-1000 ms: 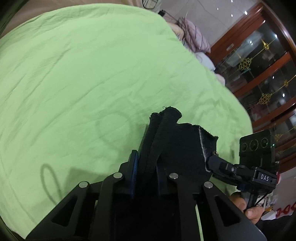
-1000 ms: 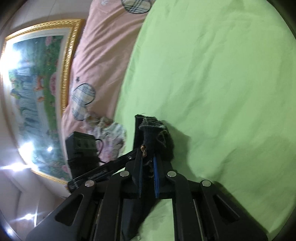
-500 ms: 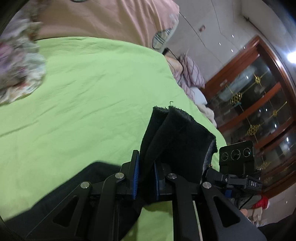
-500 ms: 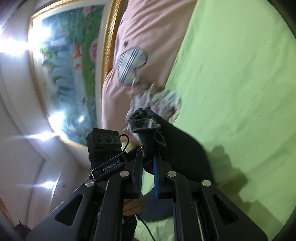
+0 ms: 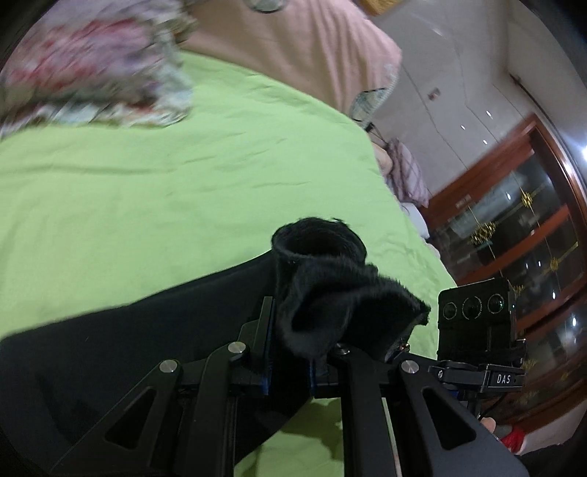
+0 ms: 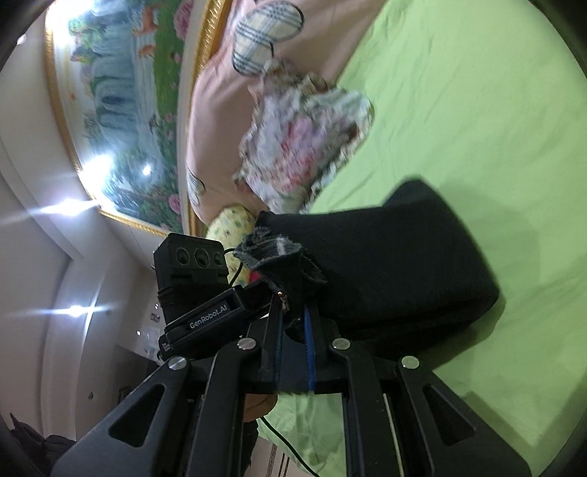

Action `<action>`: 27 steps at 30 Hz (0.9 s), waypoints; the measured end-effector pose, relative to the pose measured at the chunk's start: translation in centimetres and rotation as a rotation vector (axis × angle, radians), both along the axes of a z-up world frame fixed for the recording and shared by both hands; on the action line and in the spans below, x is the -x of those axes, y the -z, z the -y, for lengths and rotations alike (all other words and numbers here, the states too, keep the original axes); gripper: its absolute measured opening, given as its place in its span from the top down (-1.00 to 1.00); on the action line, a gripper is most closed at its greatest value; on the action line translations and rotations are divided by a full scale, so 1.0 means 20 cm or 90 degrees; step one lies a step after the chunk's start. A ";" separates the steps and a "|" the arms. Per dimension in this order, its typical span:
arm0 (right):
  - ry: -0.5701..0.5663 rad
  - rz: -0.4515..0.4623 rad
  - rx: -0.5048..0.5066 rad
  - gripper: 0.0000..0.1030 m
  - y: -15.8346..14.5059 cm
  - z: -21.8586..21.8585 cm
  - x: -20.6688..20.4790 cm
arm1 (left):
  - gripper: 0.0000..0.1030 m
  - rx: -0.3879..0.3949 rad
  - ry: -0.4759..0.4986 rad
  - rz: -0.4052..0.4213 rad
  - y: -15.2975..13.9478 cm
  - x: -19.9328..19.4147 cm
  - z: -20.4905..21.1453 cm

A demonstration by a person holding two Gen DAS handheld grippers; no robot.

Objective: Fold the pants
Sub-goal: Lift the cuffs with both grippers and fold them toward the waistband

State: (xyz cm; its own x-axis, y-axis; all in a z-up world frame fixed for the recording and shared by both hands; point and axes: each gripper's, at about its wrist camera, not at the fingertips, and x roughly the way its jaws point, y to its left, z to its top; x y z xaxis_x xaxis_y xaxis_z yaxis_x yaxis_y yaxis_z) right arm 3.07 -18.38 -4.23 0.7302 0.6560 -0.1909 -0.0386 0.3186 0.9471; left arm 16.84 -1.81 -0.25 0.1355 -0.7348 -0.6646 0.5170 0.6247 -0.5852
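The left hand-held gripper (image 5: 290, 352) is clamped on a bunched edge of the black pants (image 5: 154, 330), its blue-lined jaws nearly together with thick dark cloth pressed between them. Above the jaws the gripped hem rolls up into an open tube and a fuzzy flap. From there the pants spread left and down as a broad black sheet over the green bedsheet (image 5: 183, 176).

The right hand-held gripper (image 6: 293, 330) is likewise closed tight on the pants (image 6: 396, 264), pinching a frayed grey-edged corner of the waistband, where a small brass zipper pull hangs just beside the left jaw. Beyond its jaws the garment stretches away as a thick folded band, its far end resting on the green bedsheet (image 6: 477, 128).

Each camera catches the other tool: the right one shows at the lower right of the left wrist view, marked "DAS", with a fingertip (image 5: 488, 425) under it; the left one shows left of the jaws in the right wrist view, marked "GenRobot.AI".

Farther out, a crumpled floral garment (image 6: 304, 146) lies on the bedsheet near the pink bedding (image 6: 216, 91), which bears a plaid patch (image 6: 268, 33). A small yellow patterned pillow (image 6: 231, 224) sits at the bed's edge. A gold-framed landscape painting (image 6: 121, 102) hangs on the wall, and a wooden glass-fronted cabinet (image 5: 521, 227) stands beyond the bed.
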 end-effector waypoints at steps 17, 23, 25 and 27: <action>-0.067 -0.119 0.114 0.68 0.20 -0.22 -0.18 | 0.80 -0.023 -0.105 -0.050 0.29 -0.02 -0.29; -0.079 -0.114 0.128 0.16 0.17 -0.27 -0.19 | 0.72 -0.060 -0.159 -0.026 0.28 0.09 -0.41; -0.083 -0.107 0.140 0.06 0.14 -0.30 -0.19 | 0.72 -0.064 -0.176 -0.016 0.26 0.14 -0.47; -0.088 -0.106 0.152 0.05 0.13 -0.33 -0.19 | 0.72 -0.066 -0.197 -0.011 0.24 0.19 -0.54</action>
State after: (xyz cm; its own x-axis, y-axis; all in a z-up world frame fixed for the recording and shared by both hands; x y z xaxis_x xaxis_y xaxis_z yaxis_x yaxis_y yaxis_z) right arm 6.87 -11.82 -6.86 0.5832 0.6687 -0.4612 0.0526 0.5355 0.8429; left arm 13.05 8.94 -5.06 0.3298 -0.5884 -0.7382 0.2835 0.8076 -0.5171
